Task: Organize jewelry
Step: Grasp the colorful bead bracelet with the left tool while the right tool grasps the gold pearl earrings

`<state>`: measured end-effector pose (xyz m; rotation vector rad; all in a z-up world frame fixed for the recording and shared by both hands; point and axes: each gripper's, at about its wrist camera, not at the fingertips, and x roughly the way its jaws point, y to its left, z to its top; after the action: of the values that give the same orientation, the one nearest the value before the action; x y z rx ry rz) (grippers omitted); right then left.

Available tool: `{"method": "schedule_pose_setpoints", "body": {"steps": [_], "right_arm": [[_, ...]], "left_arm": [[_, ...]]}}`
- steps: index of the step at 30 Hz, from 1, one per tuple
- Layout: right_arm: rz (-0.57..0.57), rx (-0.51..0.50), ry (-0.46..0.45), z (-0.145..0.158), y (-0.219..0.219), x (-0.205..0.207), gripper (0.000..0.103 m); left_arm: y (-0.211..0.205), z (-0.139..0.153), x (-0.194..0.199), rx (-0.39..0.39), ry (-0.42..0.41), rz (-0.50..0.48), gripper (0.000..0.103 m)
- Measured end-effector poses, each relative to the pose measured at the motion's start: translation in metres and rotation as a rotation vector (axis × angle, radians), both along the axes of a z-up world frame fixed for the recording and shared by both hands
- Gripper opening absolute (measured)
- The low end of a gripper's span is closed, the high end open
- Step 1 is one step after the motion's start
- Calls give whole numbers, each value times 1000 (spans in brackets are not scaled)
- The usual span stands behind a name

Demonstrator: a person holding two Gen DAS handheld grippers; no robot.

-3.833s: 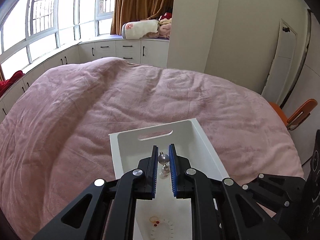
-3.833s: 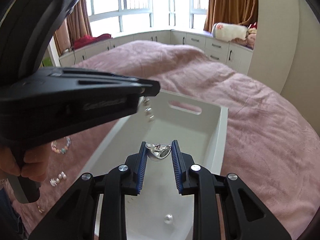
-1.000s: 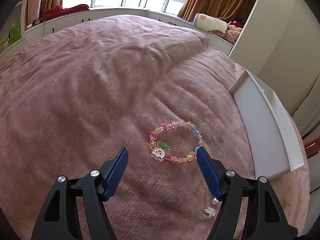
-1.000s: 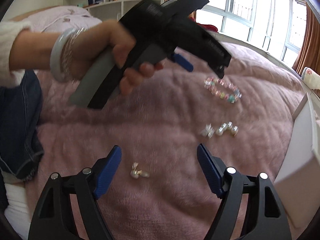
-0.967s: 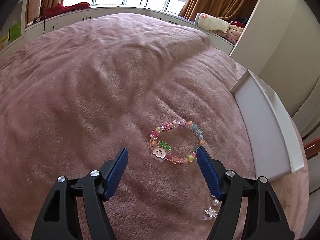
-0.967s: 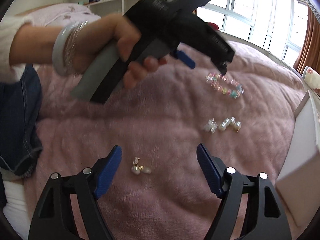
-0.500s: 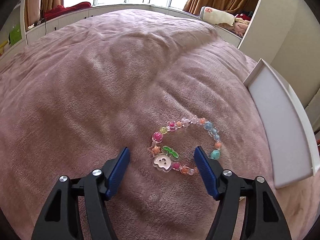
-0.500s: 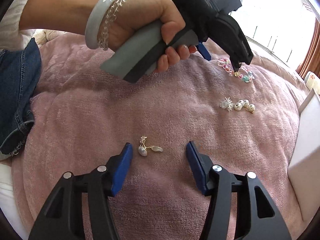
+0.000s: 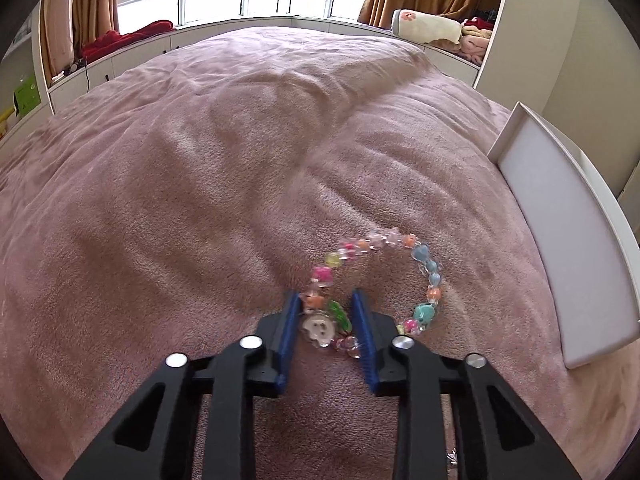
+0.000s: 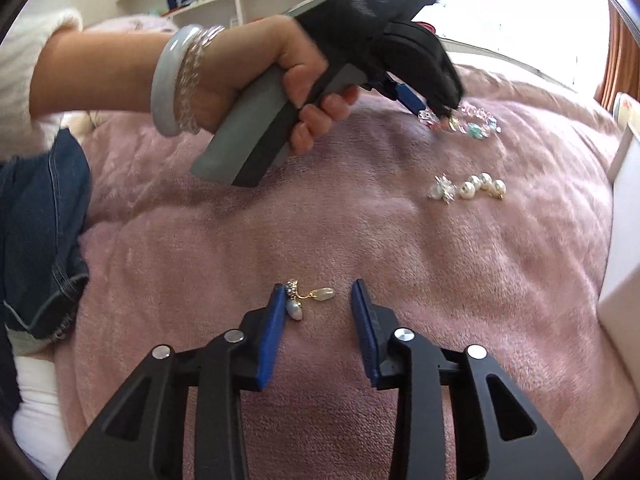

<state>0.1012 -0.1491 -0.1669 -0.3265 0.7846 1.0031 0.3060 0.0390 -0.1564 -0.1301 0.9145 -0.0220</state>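
Note:
A colourful bead bracelet (image 9: pixel 420 276) lies on the pink blanket; it also shows in the right wrist view (image 10: pixel 472 122). My left gripper (image 9: pixel 325 308) is shut on the bracelet at its white apple charm (image 9: pixel 318 329). In the right wrist view the left gripper (image 10: pixel 432 114) is held by a hand at the bracelet. My right gripper (image 10: pixel 318 294) is open, its jaws on either side of a gold pearl earring (image 10: pixel 306 300) that touches the left pad (image 10: pixel 276 312). A pearl earring with a silver flower (image 10: pixel 466 188) lies further right.
The white storage bin (image 9: pixel 560 248) stands at the right on the bed; its edge shows in the right wrist view (image 10: pixel 622 240). The person's jeans-clad leg (image 10: pixel 40 232) is at the left. Window cabinets run along the far side of the bed.
My left gripper moved forward and closed on the bracelet's charm. My right gripper lowered toward the gold pearl earring and narrowed its jaws around it.

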Motion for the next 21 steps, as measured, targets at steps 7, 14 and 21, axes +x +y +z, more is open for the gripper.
{"method": "schedule_pose_setpoints", "body": {"steps": [7,14,21], "right_arm": [[-16,43,36,2,-16,3,25],[-38,94,73,4,-27,7,25],[-52,142,96,10,-34,8,25]], "left_arm": [[-4,3,-5,29,-24,-17,29],[1,13,-7,-2,-37,-16,29],[0,36,-7,2,-81,-34,29]]}}
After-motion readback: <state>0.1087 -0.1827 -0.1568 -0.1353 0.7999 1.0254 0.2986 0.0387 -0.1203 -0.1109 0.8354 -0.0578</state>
